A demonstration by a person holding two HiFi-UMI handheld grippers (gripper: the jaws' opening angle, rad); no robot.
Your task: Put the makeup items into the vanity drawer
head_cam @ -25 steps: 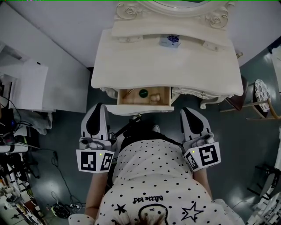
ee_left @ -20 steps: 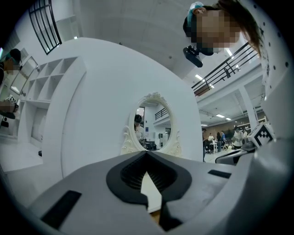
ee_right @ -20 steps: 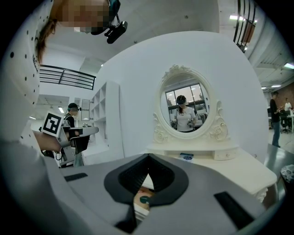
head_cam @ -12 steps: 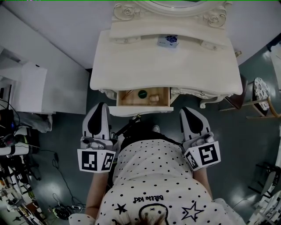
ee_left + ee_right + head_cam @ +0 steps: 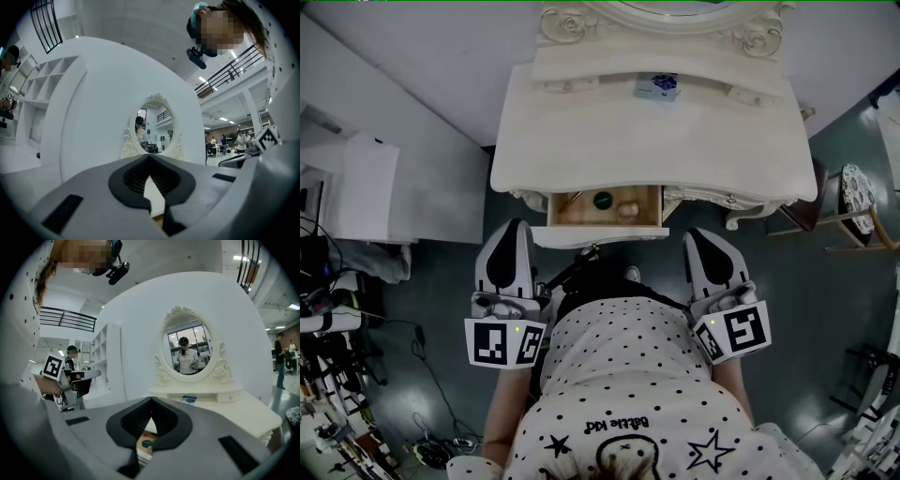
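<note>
The cream vanity (image 5: 656, 141) has its middle drawer (image 5: 600, 234) pulled open. Inside lie a dark green round item (image 5: 602, 199), a beige item (image 5: 628, 208) and a thin stick (image 5: 573, 199). A small blue-and-white box (image 5: 659, 87) sits on the back shelf under the mirror (image 5: 187, 345). My left gripper (image 5: 508, 230) and right gripper (image 5: 698, 236) hang level on either side of the person's body, just short of the drawer front. Both are shut with nothing between the jaws. In the right gripper view the green item (image 5: 147, 444) shows through the jaw gap.
A white cabinet (image 5: 366, 183) stands left of the vanity. A round patterned stool (image 5: 860, 202) stands at the right. Cables and gear (image 5: 328, 394) clutter the floor at the lower left. The person's dotted shirt (image 5: 628, 375) fills the space between the grippers.
</note>
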